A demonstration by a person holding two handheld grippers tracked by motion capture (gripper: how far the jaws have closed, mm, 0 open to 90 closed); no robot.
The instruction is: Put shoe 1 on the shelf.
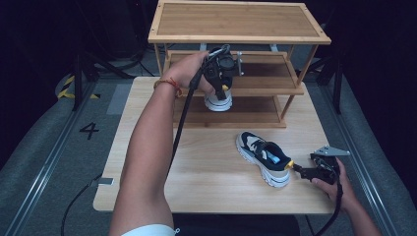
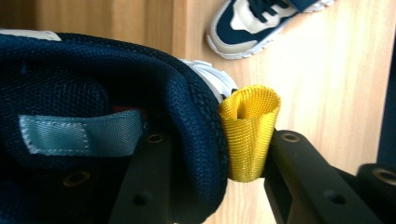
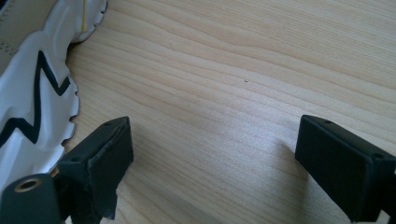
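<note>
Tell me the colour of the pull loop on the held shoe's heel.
Yellow: the pull loop shows best in the left gripper view.

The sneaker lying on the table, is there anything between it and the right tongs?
Nothing visible. The right tongs sit open just behind the sneaker's heel, beside its yellow pull loop. In the right gripper view, bare table lies between the jaws, with the white sole at their left.

On the grey floor [image 1: 59, 147] left of the table you can read one sign, a black number "4" [image 1: 89, 130]. The teal tag [image 2: 79, 133] inside the shoe [image 2: 116, 116] carries no readable text.
</note>
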